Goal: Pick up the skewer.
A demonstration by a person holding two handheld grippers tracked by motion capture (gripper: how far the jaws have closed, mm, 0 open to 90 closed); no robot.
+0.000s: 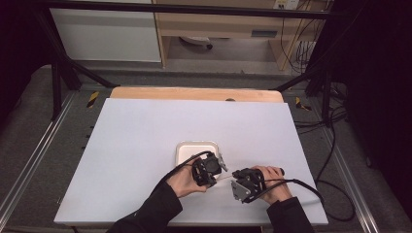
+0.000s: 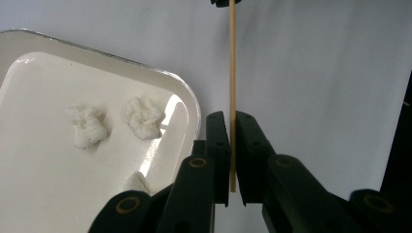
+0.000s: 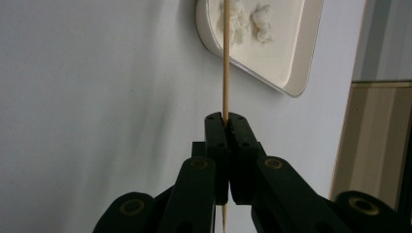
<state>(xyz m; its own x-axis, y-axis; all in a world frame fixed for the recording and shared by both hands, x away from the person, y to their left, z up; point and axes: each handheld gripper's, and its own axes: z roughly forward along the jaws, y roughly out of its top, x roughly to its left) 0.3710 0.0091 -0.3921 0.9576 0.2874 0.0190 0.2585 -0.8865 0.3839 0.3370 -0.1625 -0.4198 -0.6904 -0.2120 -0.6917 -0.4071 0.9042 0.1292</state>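
Observation:
A thin wooden skewer [image 2: 232,73] runs between my two grippers, just in front of a white tray [image 1: 180,145]. My left gripper [image 2: 232,116] is shut on one end of the skewer, next to the tray's corner [image 2: 192,104]. My right gripper [image 3: 226,116] is shut on the skewer [image 3: 226,58] farther along, and its far part reaches over the tray [image 3: 291,82]. Puffy white pieces [image 2: 87,126] [image 2: 143,117] lie in the tray, also seen as white pieces [image 3: 262,19]. In the high view, the left gripper [image 1: 210,170] and right gripper [image 1: 243,180] sit close together near the table's front.
The white table top [image 1: 145,126] has open room left, right and behind the tray. A wooden strip [image 1: 194,93] runs along the far edge. Black frame bars and cables [image 1: 330,160] stand off the table's right side.

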